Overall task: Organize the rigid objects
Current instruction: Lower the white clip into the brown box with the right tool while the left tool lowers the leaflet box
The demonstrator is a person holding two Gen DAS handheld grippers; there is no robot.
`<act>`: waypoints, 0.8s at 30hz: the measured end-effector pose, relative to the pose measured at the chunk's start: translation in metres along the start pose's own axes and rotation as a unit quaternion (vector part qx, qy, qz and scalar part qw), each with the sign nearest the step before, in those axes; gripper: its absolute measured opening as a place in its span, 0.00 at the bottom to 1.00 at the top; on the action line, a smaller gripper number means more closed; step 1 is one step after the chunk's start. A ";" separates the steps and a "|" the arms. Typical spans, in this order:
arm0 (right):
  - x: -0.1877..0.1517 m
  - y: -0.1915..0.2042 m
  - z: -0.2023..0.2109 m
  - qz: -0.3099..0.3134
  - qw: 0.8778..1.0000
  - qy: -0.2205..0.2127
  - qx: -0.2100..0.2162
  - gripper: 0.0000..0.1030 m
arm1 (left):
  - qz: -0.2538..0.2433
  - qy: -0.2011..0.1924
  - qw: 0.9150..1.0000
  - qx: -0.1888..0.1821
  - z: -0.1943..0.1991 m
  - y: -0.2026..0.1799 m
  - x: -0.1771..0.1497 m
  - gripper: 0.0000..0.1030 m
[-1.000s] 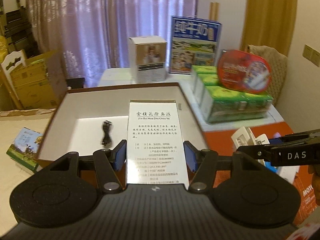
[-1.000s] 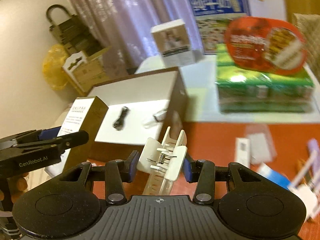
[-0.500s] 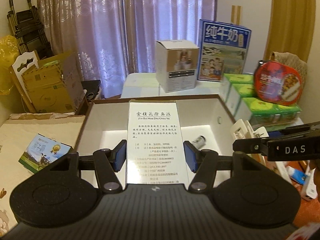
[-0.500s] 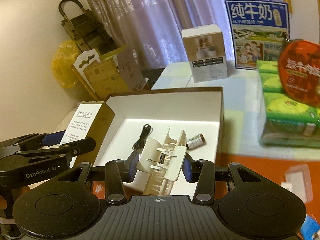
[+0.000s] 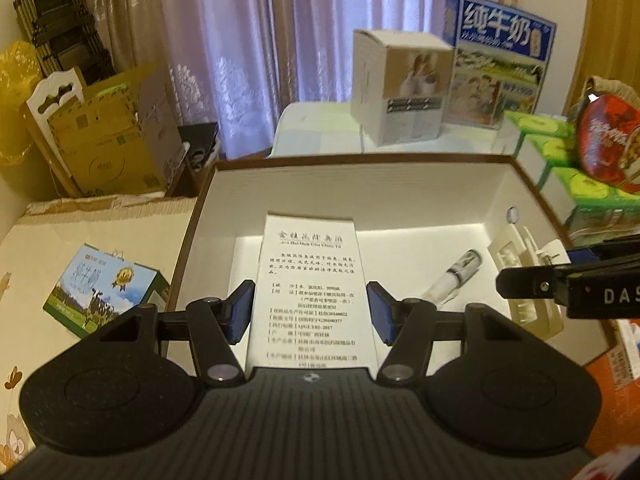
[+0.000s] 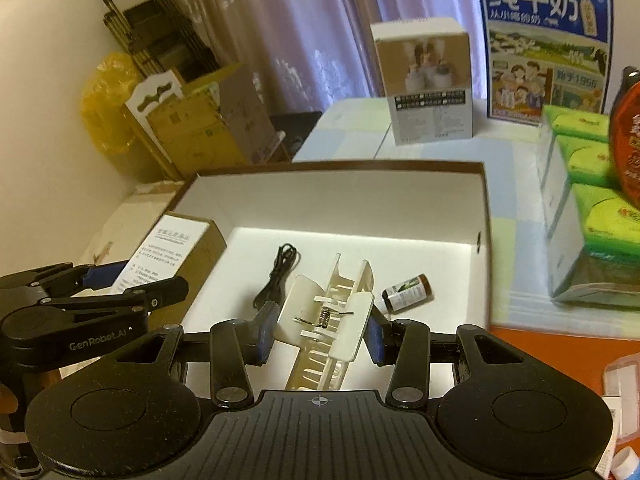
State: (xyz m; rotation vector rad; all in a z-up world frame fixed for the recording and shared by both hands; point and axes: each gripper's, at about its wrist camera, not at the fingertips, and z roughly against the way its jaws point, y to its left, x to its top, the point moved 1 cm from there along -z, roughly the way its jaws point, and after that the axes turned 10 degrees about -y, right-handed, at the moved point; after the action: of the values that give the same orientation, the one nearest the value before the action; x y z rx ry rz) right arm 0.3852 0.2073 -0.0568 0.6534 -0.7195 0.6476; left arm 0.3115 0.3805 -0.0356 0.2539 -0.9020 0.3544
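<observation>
The left gripper (image 5: 311, 307) clamps a printed carton (image 5: 311, 280) over the tray (image 5: 360, 192). At three o'clock, the "DAS"-marked right gripper (image 6: 322, 332) clamps a hair clip (image 6: 328, 320) over the tray; "纯牛奶" box (image 6: 548, 48) at one o'clock.

One open white-lined storage box (image 6: 482, 216) sits on the counter. Inside it lie one coiled black cable (image 6: 280, 270) and one small brown bottle (image 6: 408, 292). Two grippers are in view, the left gripper (image 5: 311, 308) and the right gripper (image 6: 320, 330). Each carries one thing: one tall printed carton (image 5: 312, 280) in the left jaws, one cream hair claw clip (image 6: 332, 316) in the right. Behind the storage box stand one white product box (image 6: 426, 80) and one blue milk carton (image 6: 548, 48). To the right is one stack of green packs (image 6: 588, 216), at least three showing, with one red round package (image 6: 628, 140) against them. One small blue-green carton (image 5: 104, 290) lies left of the storage box.
</observation>
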 end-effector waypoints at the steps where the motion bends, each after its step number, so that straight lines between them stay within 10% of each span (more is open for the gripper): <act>1: 0.000 0.001 -0.005 0.000 1.000 0.005 -0.001 0.40 | 0.000 0.004 1.000 0.001 -0.005 0.002 -0.001 0.54; 24: -0.006 0.004 -0.043 -0.002 0.999 0.049 -0.019 0.40 | -0.010 0.043 0.999 0.010 -0.048 0.022 -0.018 0.55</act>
State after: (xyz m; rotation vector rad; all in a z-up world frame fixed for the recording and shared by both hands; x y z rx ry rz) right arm 0.3953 0.2390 -0.0846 0.5846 -0.6380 0.6565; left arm 0.3272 0.4143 -0.0769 0.2640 -0.8117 0.3544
